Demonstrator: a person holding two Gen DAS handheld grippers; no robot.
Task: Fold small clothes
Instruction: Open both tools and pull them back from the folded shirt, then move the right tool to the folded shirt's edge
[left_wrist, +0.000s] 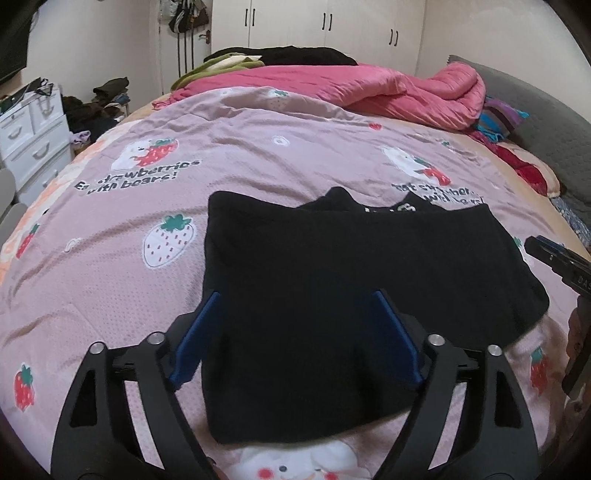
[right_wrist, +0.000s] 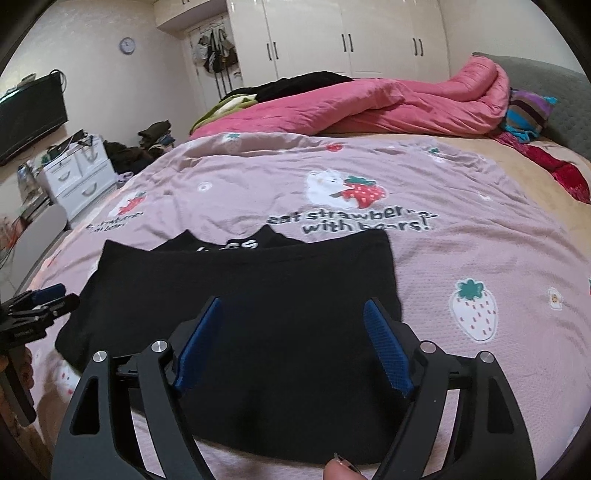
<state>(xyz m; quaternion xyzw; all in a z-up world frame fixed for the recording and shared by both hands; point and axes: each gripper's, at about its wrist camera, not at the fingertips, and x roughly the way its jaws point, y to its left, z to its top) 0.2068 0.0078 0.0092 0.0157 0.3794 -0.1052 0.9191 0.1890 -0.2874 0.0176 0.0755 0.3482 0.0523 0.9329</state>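
Black garment (left_wrist: 332, 295) lies folded once, flat on the strawberry-print bedspread (left_wrist: 258, 155) at the near edge; left gripper (left_wrist: 295, 332) and right gripper (right_wrist: 291, 339) hover over it, jaws open and empty; next fold probably needs both near corners pinched evenly, edges aligned.

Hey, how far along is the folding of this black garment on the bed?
Done: the black garment lies on the strawberry-print bedspread with one fold made, its near half doubled over so only the far edge with white lettering peeks out. In hand: nothing; the left tool and right tool are both open above it. Left: likely another fold to make it smaller.
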